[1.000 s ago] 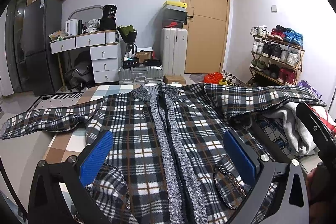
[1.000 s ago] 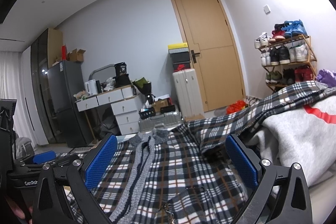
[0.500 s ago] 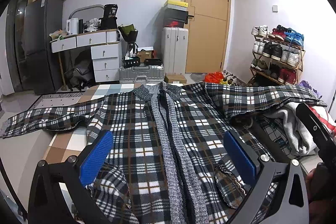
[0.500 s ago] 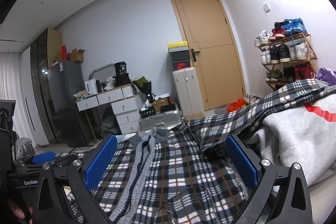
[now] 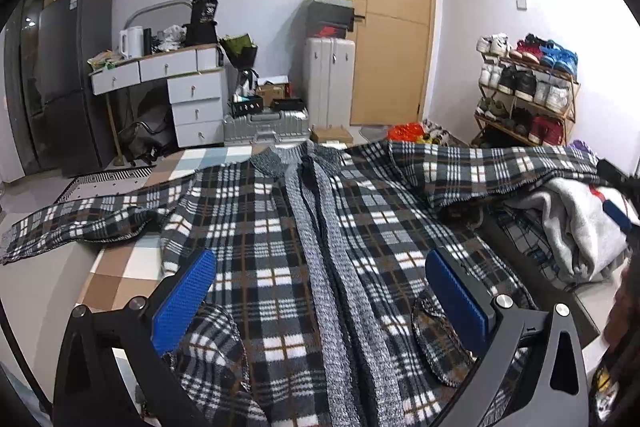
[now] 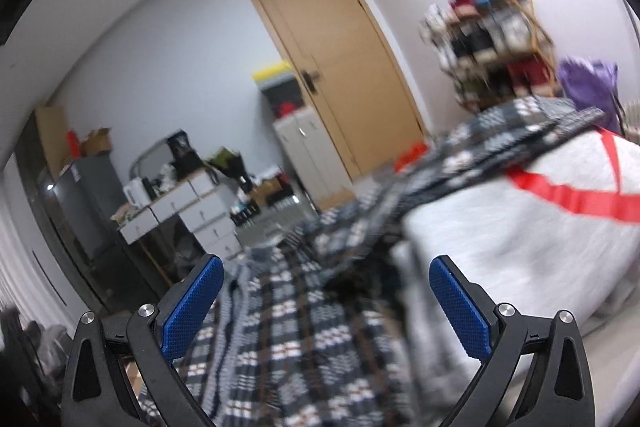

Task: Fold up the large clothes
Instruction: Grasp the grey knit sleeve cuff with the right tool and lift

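Both claws, left (image 5: 320, 301) and right (image 6: 322, 301), gape empty over the plaid cardigan (image 5: 280, 227); its right sleeve (image 5: 480, 167), draped on the grey pile (image 5: 576, 227), may drag that along

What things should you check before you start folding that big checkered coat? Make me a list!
1. Left tool open and empty: ok, both blue pads are spread wide with nothing between them.
2. Right tool open and empty: ok, spread wide too, though its view is blurred.
3. Checkered coat lying front up and spread out: ok, the grey knit front band runs down the middle.
4. Left sleeve flat: not ok, it stretches sideways past the edge of the checked surface.
5. Right sleeve flat: not ok, it is draped over the grey garment pile.
6. Bottom hem straight: cannot tell, it is out of view.
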`<state>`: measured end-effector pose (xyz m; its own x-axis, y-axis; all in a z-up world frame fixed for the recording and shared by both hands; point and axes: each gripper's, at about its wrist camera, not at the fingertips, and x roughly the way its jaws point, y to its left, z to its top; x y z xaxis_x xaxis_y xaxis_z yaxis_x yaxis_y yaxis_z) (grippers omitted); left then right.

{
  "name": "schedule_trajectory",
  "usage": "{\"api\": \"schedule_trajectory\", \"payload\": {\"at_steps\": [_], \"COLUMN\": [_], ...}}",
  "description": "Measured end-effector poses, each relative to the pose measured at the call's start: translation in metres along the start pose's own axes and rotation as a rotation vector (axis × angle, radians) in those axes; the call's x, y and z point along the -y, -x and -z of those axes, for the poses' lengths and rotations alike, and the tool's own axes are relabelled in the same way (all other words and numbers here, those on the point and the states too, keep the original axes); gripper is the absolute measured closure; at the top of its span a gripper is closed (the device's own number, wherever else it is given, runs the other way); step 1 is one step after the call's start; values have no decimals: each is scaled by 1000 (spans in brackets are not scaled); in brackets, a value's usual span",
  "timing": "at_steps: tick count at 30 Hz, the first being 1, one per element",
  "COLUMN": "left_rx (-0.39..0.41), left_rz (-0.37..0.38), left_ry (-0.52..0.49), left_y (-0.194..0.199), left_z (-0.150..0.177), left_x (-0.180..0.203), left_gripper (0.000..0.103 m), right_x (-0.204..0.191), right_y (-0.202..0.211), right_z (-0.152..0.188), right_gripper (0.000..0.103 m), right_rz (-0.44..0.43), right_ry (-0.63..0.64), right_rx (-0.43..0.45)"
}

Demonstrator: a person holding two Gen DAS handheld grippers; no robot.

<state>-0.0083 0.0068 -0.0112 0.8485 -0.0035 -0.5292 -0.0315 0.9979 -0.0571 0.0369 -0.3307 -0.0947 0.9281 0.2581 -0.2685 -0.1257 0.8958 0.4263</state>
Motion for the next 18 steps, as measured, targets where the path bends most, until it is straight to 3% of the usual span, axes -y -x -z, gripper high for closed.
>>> {"api": "schedule_trajectory", "payload": {"at_steps": [7,11,15,18], "left_rx": [-17,-30,-37,-44], "left_rz": [16,17,14,15], "left_ry": [-19,-21,-26,-29], "left_y": [1,-2,-6,-7], "left_z": [-1,-1,-1,0], "left_x": [5,7,6,6], "left_gripper": [1,1,1,1], "right_x": [93,133,145,145], "right_y": [0,-15,-24,-35], "right_z": [-78,-97,-104,-114], "right_gripper": [0,0,0,3], "right_rz": [86,73,62,113], "right_ry": [-164,-306,-352,-345], "right_rx": [-112,-202,-209,-219]}}
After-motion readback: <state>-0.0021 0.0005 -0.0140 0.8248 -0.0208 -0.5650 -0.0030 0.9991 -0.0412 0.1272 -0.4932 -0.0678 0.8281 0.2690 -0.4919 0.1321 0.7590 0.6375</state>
